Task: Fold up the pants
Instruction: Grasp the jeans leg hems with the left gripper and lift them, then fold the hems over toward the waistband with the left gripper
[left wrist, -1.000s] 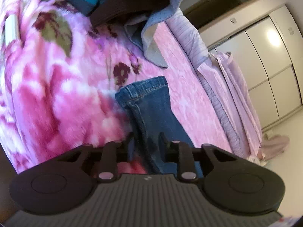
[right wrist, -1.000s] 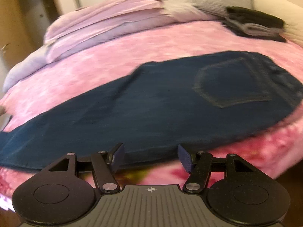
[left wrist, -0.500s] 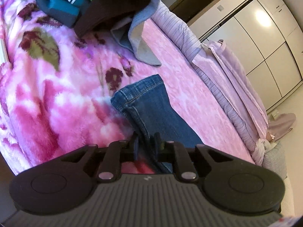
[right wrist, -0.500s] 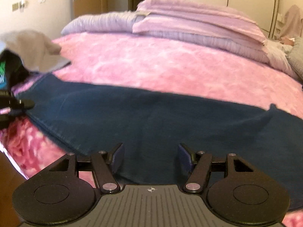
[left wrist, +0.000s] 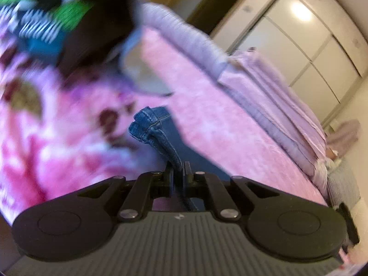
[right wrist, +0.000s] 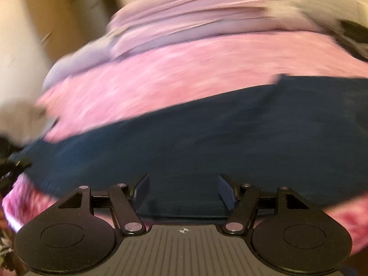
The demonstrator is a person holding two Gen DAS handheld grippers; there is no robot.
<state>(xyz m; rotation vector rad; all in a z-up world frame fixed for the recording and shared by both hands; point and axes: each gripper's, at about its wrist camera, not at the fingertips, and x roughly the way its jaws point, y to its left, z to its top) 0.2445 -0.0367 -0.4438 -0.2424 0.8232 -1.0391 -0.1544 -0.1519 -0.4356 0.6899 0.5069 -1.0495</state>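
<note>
Dark blue jeans [right wrist: 207, 138] lie spread across a pink plush blanket [right wrist: 184, 69] on a bed. In the left wrist view my left gripper [left wrist: 178, 172] is shut on the jeans' leg [left wrist: 158, 135] just behind the hem [left wrist: 142, 124], and the hem end is lifted off the blanket. My right gripper [right wrist: 182, 189] stands open over the near edge of the jeans, its blue-padded fingers [right wrist: 226, 189] on either side of denim with nothing held. At the far left of the right wrist view the left gripper's black frame [right wrist: 11, 165] shows by the leg end.
A pile of clothes [left wrist: 69, 27], striped, green, dark and grey, sits near the leg hem. Folded lilac bedding [left wrist: 264, 96] lies along the bed's far side. White wardrobe doors [left wrist: 310, 34] stand beyond. Both views are blurred by motion.
My left gripper has closed on the jeans' leg near the hem and raised it. The right gripper has swung back over the jeans' near edge and stays open.
</note>
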